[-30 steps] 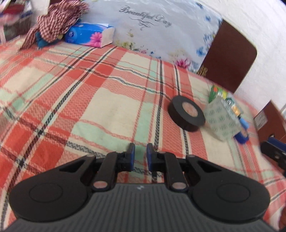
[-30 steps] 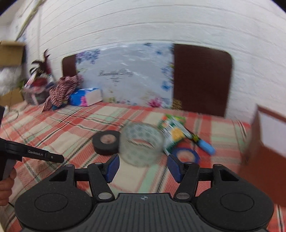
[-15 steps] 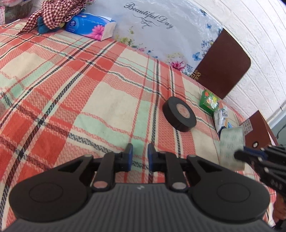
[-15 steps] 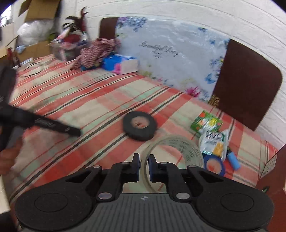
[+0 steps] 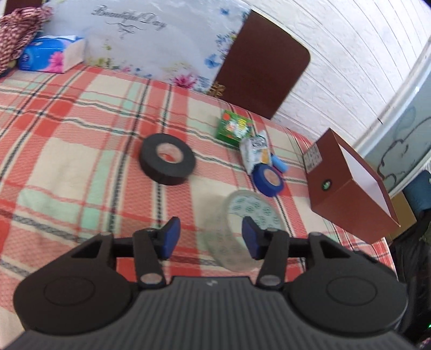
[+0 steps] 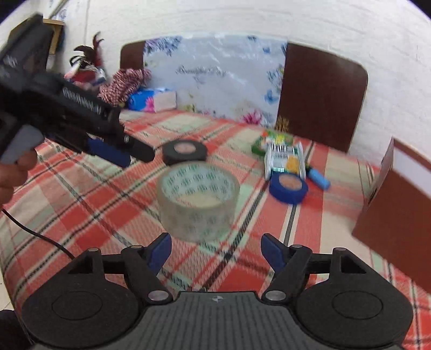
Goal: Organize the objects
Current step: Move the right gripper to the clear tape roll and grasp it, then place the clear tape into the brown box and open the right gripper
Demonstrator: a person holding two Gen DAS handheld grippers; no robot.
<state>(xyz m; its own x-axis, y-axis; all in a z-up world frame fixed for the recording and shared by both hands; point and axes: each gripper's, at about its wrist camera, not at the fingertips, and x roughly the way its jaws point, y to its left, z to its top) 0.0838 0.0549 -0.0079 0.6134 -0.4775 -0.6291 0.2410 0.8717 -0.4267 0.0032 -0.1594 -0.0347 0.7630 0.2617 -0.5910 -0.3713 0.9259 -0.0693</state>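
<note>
A plaid-covered bed (image 6: 80, 204) carried a clear tape roll (image 6: 198, 200), lying just ahead of the right claw (image 6: 215, 251), whose jaws were opening, empty. The left claw (image 5: 208, 238) was opening too, nothing pinched.

White brick wall (image 6: 215, 18) behind a brown headboard (image 6: 320, 97).

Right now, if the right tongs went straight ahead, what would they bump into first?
Probably the clear roll of packing tape, lying on the plaid blanket just ahead of the opening right tongs. Nothing is between them. Blur makes depth uncertain.
</note>
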